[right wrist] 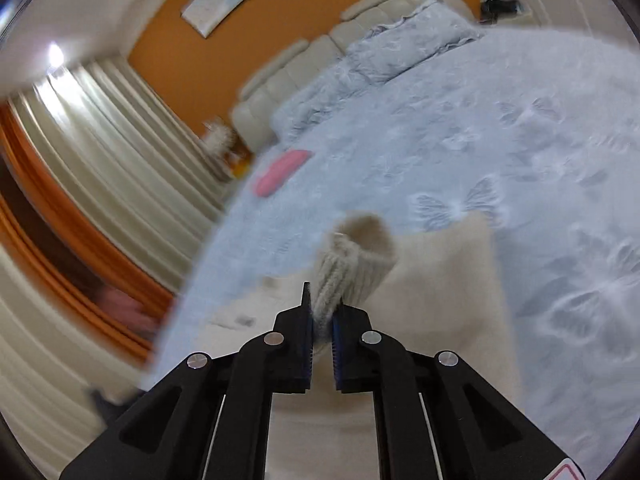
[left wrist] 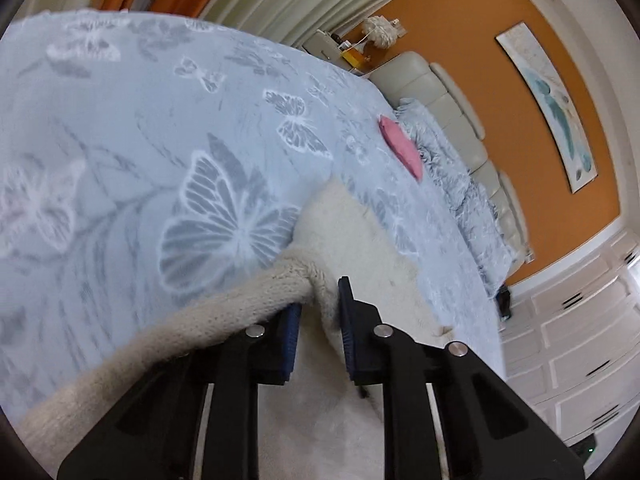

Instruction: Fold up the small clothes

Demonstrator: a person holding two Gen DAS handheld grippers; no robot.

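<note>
The right hand-held gripper [right wrist: 322, 316] pinches the cream knit sweater's ribbed cuff [right wrist: 352, 268] — sleeve running straight ahead. The left hand-held gripper [left wrist: 320, 312], jaws apart, straddles a fold of the sweater [left wrist: 352, 240] on the bed [left wrist: 140, 120].

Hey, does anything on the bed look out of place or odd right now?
Nothing looks damaged or spilled. The one stray item is a pink cloth lying alone near the pillow, apart from the cream sweater. The sweater's ribbed cuff is pinched in the right gripper.
</note>
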